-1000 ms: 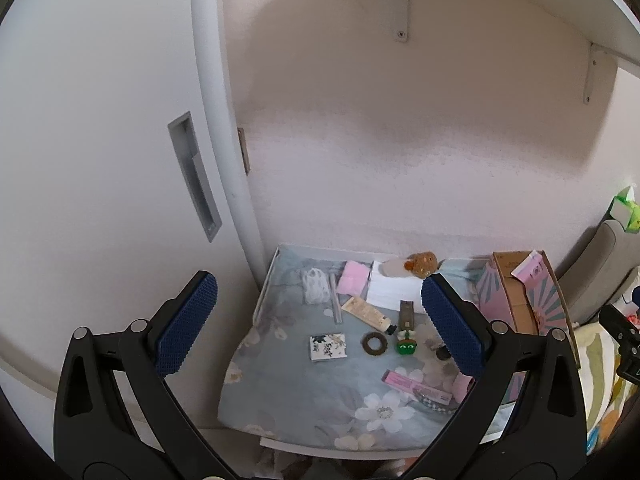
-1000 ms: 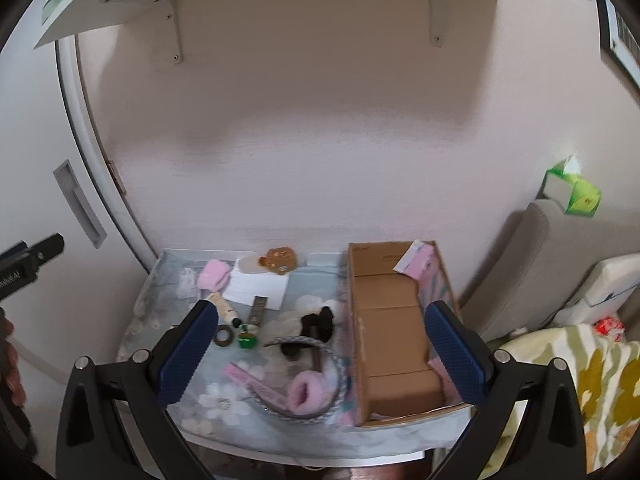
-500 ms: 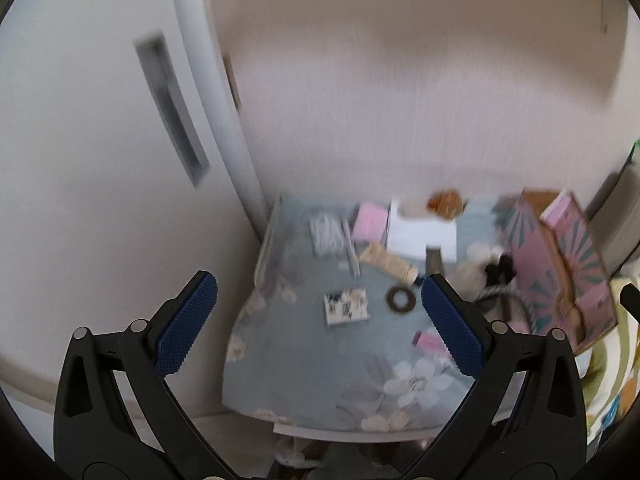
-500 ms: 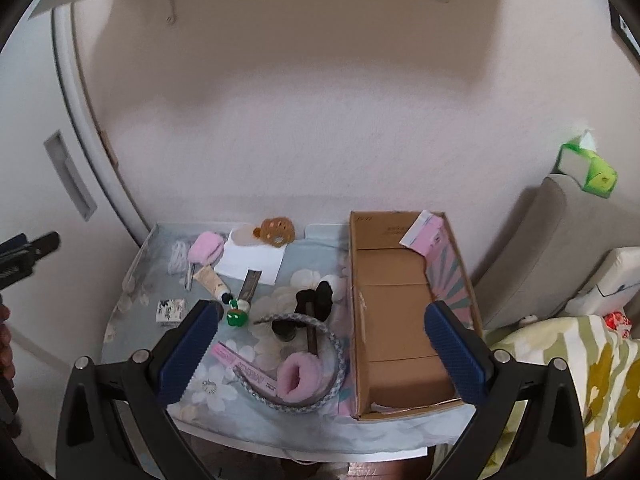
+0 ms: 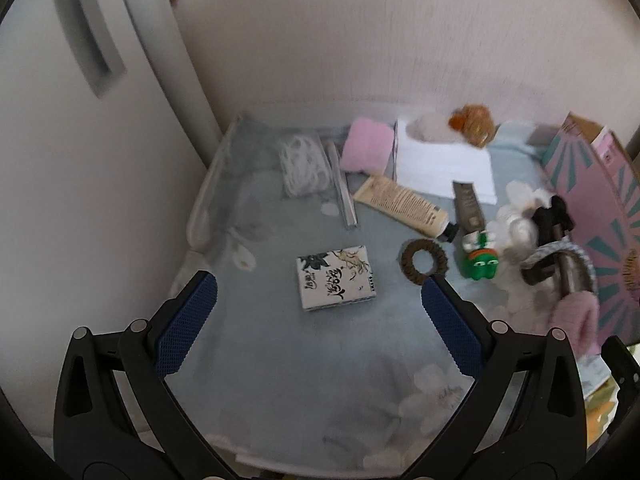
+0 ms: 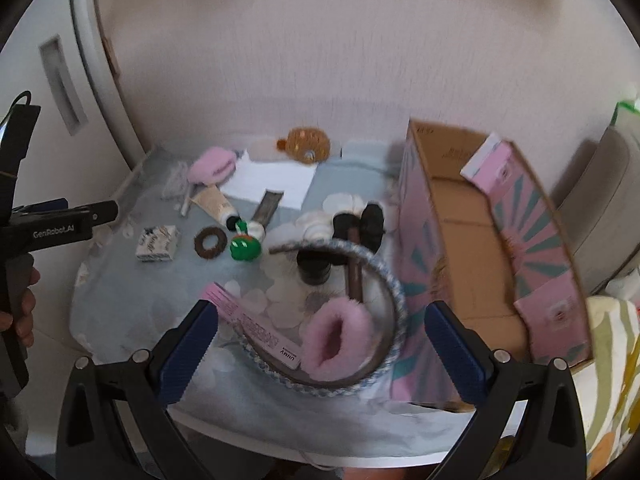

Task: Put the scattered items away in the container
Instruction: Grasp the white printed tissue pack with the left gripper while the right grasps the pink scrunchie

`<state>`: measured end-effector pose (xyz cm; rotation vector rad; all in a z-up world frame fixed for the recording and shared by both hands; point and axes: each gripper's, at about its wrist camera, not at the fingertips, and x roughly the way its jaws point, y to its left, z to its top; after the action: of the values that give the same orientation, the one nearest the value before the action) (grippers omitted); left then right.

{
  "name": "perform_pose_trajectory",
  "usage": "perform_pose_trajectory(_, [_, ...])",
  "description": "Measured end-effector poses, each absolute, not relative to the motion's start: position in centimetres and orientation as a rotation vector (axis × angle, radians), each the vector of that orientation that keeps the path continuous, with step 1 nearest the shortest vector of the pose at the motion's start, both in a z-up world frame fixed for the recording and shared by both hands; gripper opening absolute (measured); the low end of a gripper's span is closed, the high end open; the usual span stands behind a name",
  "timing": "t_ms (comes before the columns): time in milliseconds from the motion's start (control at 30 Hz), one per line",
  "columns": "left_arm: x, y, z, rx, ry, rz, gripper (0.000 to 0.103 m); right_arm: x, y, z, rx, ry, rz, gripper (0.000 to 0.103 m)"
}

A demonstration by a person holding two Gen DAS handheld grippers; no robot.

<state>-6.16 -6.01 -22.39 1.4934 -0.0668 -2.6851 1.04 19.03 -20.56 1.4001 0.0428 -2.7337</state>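
Note:
An open cardboard box point(image 6: 472, 240) with pink printed sides stands on the right of a small table; it shows at the right edge in the left wrist view point(image 5: 592, 200). Scattered items lie left of it: a small printed packet point(image 5: 336, 278), a brown hair tie point(image 5: 424, 261), a green frog toy point(image 5: 482, 264), a cream tube point(image 5: 404, 204), a pink fluffy headband point(image 6: 340, 336) and a pink flat stick point(image 6: 256, 328). My left gripper point(image 5: 316, 320) is open and empty above the packet. My right gripper point(image 6: 320, 340) is open and empty above the headband.
The table carries a blue floral cloth point(image 5: 280, 360). A white door point(image 5: 80, 80) stands at its left and a wall behind. A pink pouch point(image 5: 366, 148), white paper point(image 5: 440, 168) and a brown bear item point(image 5: 472, 120) lie at the back. Bedding point(image 6: 612, 360) lies right of the box.
Both grippers have moved down and closer to the table, so the items look much larger. The left one now hovers over the packet, the right one over the headband. Both stay open.

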Motion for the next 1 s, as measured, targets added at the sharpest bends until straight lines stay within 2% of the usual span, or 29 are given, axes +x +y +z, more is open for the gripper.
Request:
perform_pose_trajectory(233, [-8.2,-5.3,-26.9,1.524,-0.054,-2.661,0.102,-0.2,19.5,-24.3,1.454,0.047,-2.794,0.102])
perform_pose_trajectory(600, [-9.9,-4.5,-29.2,1.496,-0.067,-2.663,0.102,-0.8,18.5,-25.5,1.409,0.249,-2.941,0.102])
perform_pose_trajectory(700, [-10.0,-4.7,-29.6,1.506,-0.058,-2.653,0.102,-1.2,18.0,-25.9,1.404,0.294,-2.915,0.094])
perform_pose_trajectory(833, [-10.2,-4.8,-30.2,1.519,-0.062,-2.645,0.102,-1.2,17.5,-26.3,1.397,0.342,-2.92,0.093])
perform_pose_trajectory(867, [-10.3,-4.9,-30.3,1.521,-0.064,-2.644,0.102,-1.2,17.4,-26.3,1.396,0.366,-2.925,0.089])
perform_pose_trajectory(900, [-10.3,-4.9,-30.5,1.52,-0.062,-2.647,0.102,-1.2,17.2,-26.3,1.389,0.398,-2.925,0.081])
perform_pose_trajectory(1000, [-10.8,-4.8,-30.7,1.52,-0.066,-2.65,0.102,-1.6,16.7,-26.7,1.405,0.433,-2.895,0.079])
